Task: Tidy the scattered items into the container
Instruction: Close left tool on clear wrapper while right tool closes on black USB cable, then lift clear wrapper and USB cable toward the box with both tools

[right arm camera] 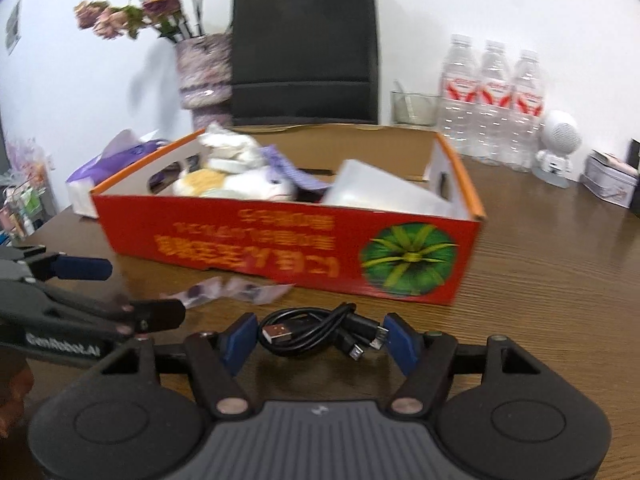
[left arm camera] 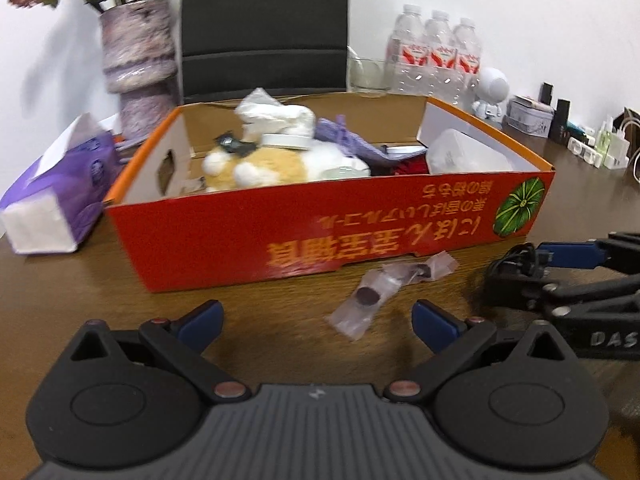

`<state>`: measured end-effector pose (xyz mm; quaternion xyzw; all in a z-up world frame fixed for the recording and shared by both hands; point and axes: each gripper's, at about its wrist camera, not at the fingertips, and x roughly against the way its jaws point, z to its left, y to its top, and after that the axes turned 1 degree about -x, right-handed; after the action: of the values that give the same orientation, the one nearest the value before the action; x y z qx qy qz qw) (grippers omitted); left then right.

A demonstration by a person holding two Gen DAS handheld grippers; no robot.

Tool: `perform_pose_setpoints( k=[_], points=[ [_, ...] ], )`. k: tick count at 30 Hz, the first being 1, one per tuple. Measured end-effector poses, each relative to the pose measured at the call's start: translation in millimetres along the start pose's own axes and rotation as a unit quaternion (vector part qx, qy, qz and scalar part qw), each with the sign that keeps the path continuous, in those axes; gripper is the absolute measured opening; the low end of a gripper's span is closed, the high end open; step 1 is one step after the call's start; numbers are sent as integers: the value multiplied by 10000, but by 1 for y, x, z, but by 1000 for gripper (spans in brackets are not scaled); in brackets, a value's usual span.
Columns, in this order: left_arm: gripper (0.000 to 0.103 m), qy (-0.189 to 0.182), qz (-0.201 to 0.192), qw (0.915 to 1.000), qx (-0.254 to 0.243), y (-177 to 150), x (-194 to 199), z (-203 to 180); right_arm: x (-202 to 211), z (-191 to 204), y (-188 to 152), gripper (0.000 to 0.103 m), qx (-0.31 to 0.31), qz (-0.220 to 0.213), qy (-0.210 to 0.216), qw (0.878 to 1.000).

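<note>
1. Right tool (right arm camera: 320, 338): pads set on either end of a coiled black cable (right arm camera: 316, 332) and seemingly clamped on it; cable lies on the worktop (right arm camera: 540, 280) just in front of the box (right arm camera: 280, 248).
2. Cable judged light, limp and springy; loops may slip out. Best taken across the whole bundle at its middle, not by a plug.
3. Left tool (left arm camera: 318, 320): released, nothing between the pads; a clear wrapper (left arm camera: 384, 292) with dark round pieces lies just ahead of it, near the box's front wall.
4. Wrapper judged very light, crinkly and slippery; pinch it at a dark piece, low to the surface.
5. Box is open-topped red card, already holding a plush toy (left arm camera: 276, 160) and other soft things.
6. Worktop is dark wood-grain and smooth.
7. Behind: tissue pack (left arm camera: 56, 196), vase (left arm camera: 140, 64), black chair (left arm camera: 264, 28), water bottles (left arm camera: 434, 56), white wall.
</note>
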<state>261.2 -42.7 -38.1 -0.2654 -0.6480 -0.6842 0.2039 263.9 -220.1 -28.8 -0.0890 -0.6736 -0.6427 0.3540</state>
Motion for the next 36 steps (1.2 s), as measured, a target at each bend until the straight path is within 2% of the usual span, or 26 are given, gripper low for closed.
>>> perform_pose_setpoints(
  k=[3, 4, 5, 9, 16, 23, 29, 36],
  points=[
    [67, -65, -38, 9999, -76, 2, -7, -5, 2, -11, -1, 68, -93, -16, 4, 10000],
    [36, -147, -65, 9998, -131, 3, -6, -6, 3, -14, -1, 68, -123, -16, 25, 9999],
    [16, -226, -64, 9996, -171, 4, -5, -7, 3, -16, -1, 68, -144, -13, 45, 9999],
    [16, -267, -135, 9994, -195, 0, -2, -10, 4, -18, -2, 68, -160, -26, 65, 9998],
    [16, -422, -245, 9988, 54, -1, 10, 0, 10, -13, -1, 68, -98, -167, 64, 9998],
    [16, -612, -670, 9958, 80, 4, 45, 6, 22, -4, 2, 69, -11, -324, 58, 9995],
    [16, -674, -1122, 9914, 76, 28, 73, 21, 46, 18, 27, 69, 152, -848, 187, 9961],
    [16, -494, -1669, 9843, 278, 68, 81, 36, 42, 37, 75, 69, 330, -1256, 233, 9913]
  ],
)
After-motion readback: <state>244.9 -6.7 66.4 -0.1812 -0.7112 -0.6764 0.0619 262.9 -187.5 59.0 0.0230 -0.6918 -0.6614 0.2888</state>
